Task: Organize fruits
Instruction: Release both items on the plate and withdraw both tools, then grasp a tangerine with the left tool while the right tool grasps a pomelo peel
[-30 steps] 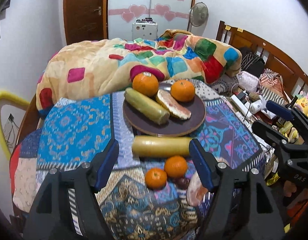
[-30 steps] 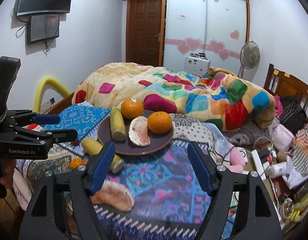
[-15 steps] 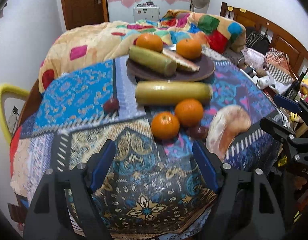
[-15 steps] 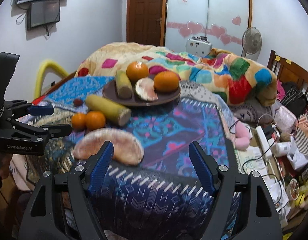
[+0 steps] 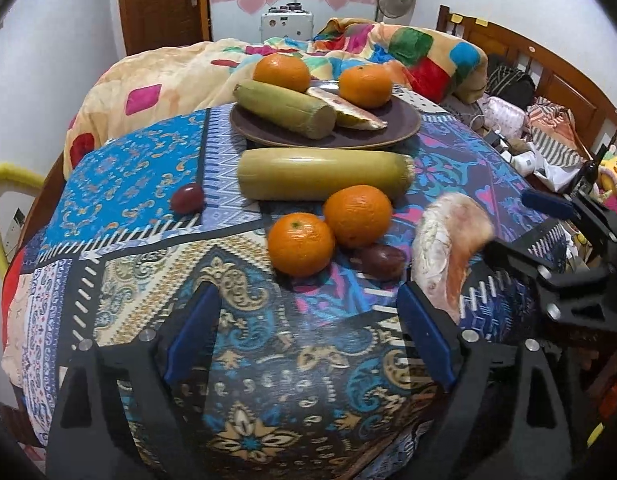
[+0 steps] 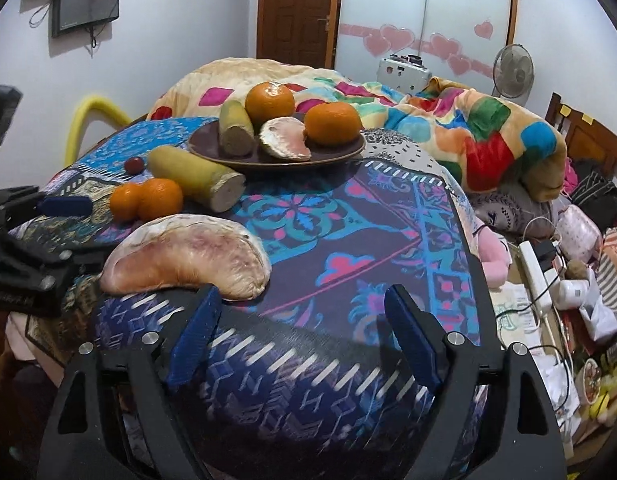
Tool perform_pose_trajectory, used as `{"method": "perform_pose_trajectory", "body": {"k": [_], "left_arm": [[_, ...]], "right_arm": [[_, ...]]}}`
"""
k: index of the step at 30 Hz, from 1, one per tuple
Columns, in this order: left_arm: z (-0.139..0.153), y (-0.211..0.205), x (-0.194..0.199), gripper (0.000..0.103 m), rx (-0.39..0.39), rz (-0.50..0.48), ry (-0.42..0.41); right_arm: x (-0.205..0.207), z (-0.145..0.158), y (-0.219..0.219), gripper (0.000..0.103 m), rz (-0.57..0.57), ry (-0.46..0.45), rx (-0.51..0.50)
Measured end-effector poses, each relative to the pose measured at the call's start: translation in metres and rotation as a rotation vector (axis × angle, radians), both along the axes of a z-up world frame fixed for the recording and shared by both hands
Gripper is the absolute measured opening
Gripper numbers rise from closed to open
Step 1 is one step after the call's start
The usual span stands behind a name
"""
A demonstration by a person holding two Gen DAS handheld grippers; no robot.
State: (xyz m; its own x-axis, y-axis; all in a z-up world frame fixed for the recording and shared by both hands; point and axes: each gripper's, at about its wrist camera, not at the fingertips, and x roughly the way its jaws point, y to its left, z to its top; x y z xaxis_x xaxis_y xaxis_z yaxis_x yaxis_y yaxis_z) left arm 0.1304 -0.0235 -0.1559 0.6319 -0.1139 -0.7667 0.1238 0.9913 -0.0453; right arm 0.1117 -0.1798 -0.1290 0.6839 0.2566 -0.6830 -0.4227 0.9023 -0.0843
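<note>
We hold both grippers low at the near edge of a table (image 5: 120,184) draped in a patterned patchwork cloth, fruit spread out ahead of us. Our left gripper (image 5: 308,340) has its blue-padded fingers spread wide and empty, aimed at two loose oranges (image 5: 328,230) that touch each other on the cloth, a dark red date (image 5: 382,258) tucked just beside them. A second date (image 5: 187,199) lies apart to the left. Beyond the oranges a length of sugarcane (image 5: 324,174) lies crosswise, just in front of a dark brown plate (image 5: 404,122) carrying two more oranges, another cane piece and a pomelo wedge. Our right gripper (image 6: 300,336) is likewise wide apart and holding nothing; its left finger tip sits just below a large peeled pomelo segment (image 6: 188,258) resting near the table's front edge. A colourful quilt (image 6: 468,128) covers the bed behind.
</note>
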Motion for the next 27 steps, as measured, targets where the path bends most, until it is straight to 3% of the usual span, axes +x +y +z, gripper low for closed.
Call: {"method": "perform_pose_trajectory", "body": {"k": [9, 18, 27], "left_arm": [[0.001, -0.014, -0.003, 0.097, 0.006, -0.005, -0.020], [0.014, 0.024, -0.025, 0.097, 0.009, 0.031, -0.045], [0.013, 0.056, -0.040, 0.097, -0.020, 0.093, -0.042]], "right_arm": [[0.033, 0.002, -0.004, 0.082, -0.057, 0.016, -0.012], [-0.003, 0.024, 0.015, 0.082, 0.011, -0.027, 0.062], [-0.001, 0.007, 0.047, 0.082, 0.041, 0.019, 0.083]]}}
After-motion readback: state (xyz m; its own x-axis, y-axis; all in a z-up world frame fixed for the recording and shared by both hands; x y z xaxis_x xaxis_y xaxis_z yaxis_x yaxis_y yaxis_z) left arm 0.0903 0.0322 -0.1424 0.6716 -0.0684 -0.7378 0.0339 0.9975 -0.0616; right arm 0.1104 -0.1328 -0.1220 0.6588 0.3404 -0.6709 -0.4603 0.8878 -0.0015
